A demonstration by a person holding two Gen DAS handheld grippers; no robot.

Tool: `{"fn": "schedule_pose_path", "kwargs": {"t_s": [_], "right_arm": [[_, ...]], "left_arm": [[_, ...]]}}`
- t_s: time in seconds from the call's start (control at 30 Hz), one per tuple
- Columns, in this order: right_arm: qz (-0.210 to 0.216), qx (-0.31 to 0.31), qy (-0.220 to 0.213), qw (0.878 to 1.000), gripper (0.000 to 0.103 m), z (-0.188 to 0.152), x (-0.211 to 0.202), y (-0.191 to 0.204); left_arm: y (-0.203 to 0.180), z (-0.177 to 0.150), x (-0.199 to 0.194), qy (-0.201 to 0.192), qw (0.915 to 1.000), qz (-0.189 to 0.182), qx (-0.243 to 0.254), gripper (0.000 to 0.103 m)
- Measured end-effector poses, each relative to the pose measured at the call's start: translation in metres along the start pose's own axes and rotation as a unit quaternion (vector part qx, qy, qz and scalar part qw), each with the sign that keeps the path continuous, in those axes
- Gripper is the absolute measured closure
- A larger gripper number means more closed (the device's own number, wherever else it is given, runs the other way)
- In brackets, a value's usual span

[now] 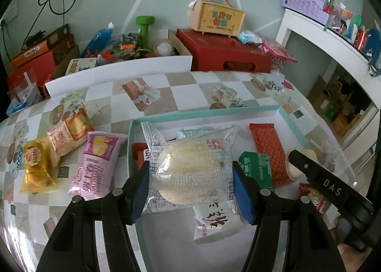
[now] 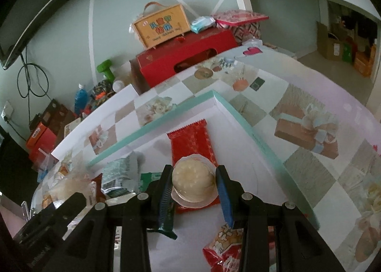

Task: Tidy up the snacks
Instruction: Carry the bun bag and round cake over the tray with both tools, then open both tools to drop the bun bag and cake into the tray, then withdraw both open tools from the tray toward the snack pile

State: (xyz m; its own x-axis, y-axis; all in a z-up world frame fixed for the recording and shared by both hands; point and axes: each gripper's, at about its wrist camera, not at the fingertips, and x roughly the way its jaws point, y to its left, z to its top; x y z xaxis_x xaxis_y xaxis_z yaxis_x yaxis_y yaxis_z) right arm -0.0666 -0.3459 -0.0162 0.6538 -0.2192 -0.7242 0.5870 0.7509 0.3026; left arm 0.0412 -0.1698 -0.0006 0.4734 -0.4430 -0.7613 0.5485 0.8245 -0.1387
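Note:
My left gripper [image 1: 190, 176] is shut on a clear-wrapped round pastry [image 1: 185, 160], its blue pads pressing both sides of the pack. It hangs over a white box with a teal rim [image 1: 204, 113]. Inside the box lie a red bar [image 1: 269, 150], a green pack [image 1: 257, 169] and a white pack with black script [image 1: 214, 222]. My right gripper [image 2: 194, 176] is shut on a pale round pastry [image 2: 193, 183], above the red bar [image 2: 190, 143] near the box's far corner [image 2: 214, 95]. A pink pack [image 1: 95, 164], a yellow pack [image 1: 35, 164] and orange packs [image 1: 71, 133] lie left of the box.
The checked tablecloth [image 1: 181, 88] runs to a white back edge. Behind it stand a red gift box [image 1: 226, 52], a wooden case with a handle [image 1: 219, 17], a green dumbbell [image 1: 144, 26] and a blue bottle [image 1: 100, 36]. A white shelf [image 1: 321, 31] rises at the right.

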Motion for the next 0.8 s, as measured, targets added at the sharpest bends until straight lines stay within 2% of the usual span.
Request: {"fn": "schedule_pose_path", "kwargs": {"t_s": [0.13, 0.43, 0.47, 0.5, 0.53, 0.57, 0.63, 0.7, 0.77, 0.8], "right_arm": [[-0.014, 0.000, -0.003, 1.000, 0.062, -0.001, 0.001, -0.001], [-0.017, -0.011, -0.002, 1.000, 0.057, 0.001, -0.002, 0.003], [-0.021, -0.014, -0.002, 1.000, 0.053, 0.001, -0.003, 0.004], [-0.026, -0.018, -0.002, 0.999, 0.040, 0.001, -0.004, 0.005], [-0.034, -0.023, -0.001, 0.999, 0.029, 0.001, -0.004, 0.007], [-0.039, -0.027, -0.002, 0.999, 0.026, 0.001, -0.004, 0.009], [-0.052, -0.042, 0.000, 0.998, 0.022, 0.001, -0.003, 0.012], [-0.059, -0.051, 0.004, 0.997, 0.012, 0.001, -0.001, 0.014], [-0.061, -0.054, 0.006, 0.997, 0.000, 0.000, 0.000, 0.015], [-0.060, -0.054, 0.007, 0.997, 0.000, 0.000, 0.001, 0.016]], "left_arm": [[0.001, -0.002, 0.006, 0.010, 0.9999, 0.000, -0.004, 0.033], [0.004, 0.001, -0.003, 0.006, 0.9999, -0.001, -0.011, 0.032], [0.005, 0.002, -0.004, 0.006, 0.9999, -0.001, -0.014, 0.030], [0.008, 0.003, -0.005, 0.006, 0.9998, 0.000, -0.019, 0.027], [0.011, 0.003, -0.007, 0.004, 0.9997, 0.004, -0.025, 0.016], [0.014, 0.004, -0.008, 0.001, 0.9994, 0.009, -0.033, 0.009], [0.021, 0.005, -0.011, -0.007, 0.9986, 0.026, -0.046, 0.009], [0.029, 0.005, -0.013, -0.012, 0.9970, 0.049, -0.059, 0.007], [0.036, 0.005, -0.013, -0.011, 0.9953, 0.066, -0.070, 0.001], [0.039, 0.004, -0.012, -0.011, 0.9945, 0.072, -0.076, 0.001]]}}
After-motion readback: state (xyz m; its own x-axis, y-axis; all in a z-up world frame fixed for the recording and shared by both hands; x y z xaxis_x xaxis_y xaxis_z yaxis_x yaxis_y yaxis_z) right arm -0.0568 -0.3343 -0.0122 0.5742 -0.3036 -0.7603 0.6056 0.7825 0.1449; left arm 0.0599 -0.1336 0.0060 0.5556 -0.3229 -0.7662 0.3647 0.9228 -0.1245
